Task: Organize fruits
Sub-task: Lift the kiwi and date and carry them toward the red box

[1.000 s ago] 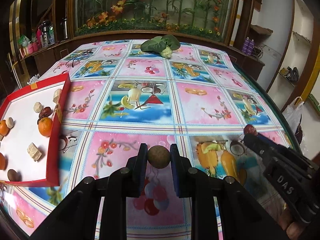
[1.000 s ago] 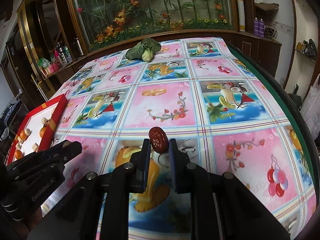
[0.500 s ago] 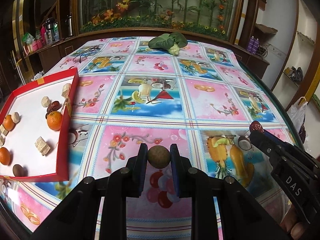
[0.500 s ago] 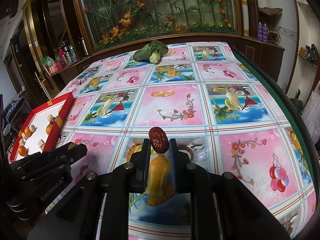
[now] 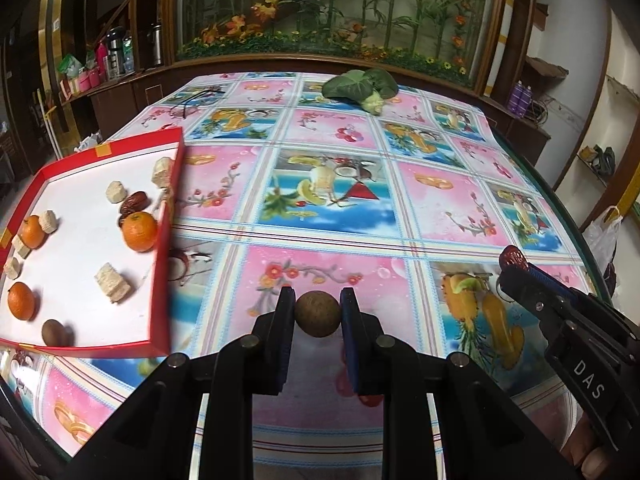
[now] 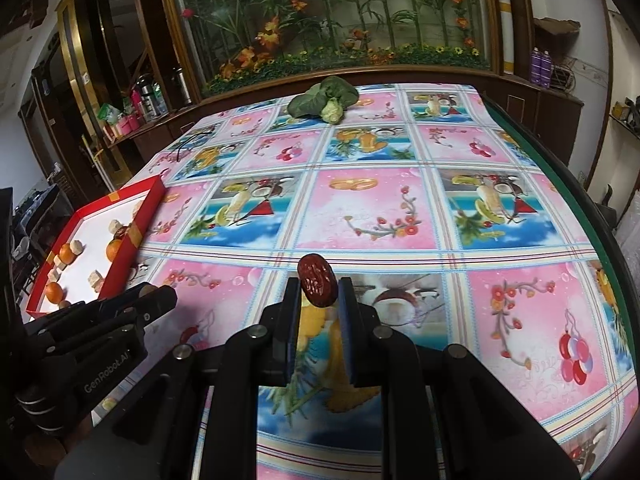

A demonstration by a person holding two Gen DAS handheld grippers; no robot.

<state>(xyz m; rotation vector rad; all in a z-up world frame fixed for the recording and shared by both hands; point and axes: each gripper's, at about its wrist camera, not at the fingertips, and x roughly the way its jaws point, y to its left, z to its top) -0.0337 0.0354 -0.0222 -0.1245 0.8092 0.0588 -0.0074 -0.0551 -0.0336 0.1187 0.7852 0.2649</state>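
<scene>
The surface [image 5: 440,208] fills both views, and the red tray [image 5: 160,240] has drawn nearer in the left view than a second ago. The left gripper [image 5: 318,314] has its jaws clamped on a brown fruit [image 5: 318,315]; the right gripper [image 6: 319,292] pinches a date [image 6: 317,285]. Both loads look bound for the tray.

Two wrist fisheyes, angled down over the table [image 5: 360,200], sharing the red tray [image 6: 132,224]
</scene>
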